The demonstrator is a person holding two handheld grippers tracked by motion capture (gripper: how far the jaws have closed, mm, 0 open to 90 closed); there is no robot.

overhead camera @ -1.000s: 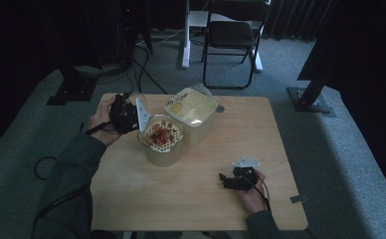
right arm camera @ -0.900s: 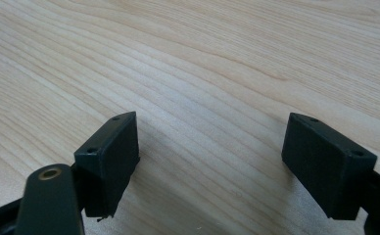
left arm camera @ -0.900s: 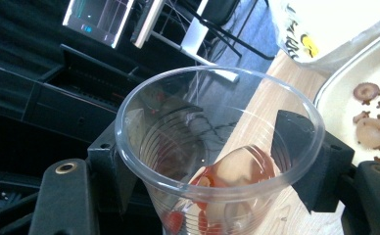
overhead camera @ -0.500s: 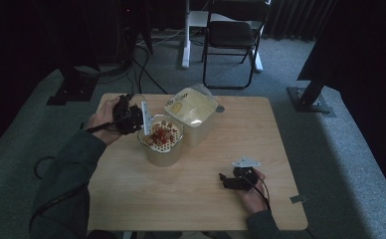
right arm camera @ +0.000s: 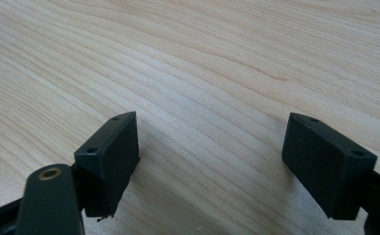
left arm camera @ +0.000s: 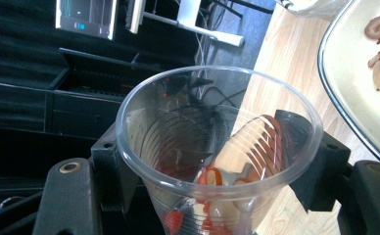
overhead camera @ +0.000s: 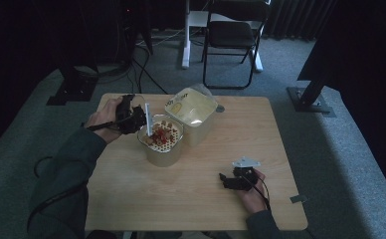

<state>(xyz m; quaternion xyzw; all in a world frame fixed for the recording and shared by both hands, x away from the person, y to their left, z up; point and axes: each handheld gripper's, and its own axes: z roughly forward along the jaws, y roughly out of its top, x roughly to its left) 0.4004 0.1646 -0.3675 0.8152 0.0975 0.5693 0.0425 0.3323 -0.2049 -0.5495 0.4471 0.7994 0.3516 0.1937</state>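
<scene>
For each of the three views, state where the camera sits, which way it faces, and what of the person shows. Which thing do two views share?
High view: above the table, looking forward and down; both forearms, hands.
Left gripper view: on the left gripper, looking into its held cup.
Right gripper view: on the open right gripper, facing bare wood.
Shared: the cup, high and left views.

Cup (left arm camera: 217, 147) between left gripper (overhead camera: 131, 118) jaws, beside bowl (overhead camera: 160, 139); container (overhead camera: 193, 110) behind.
</scene>
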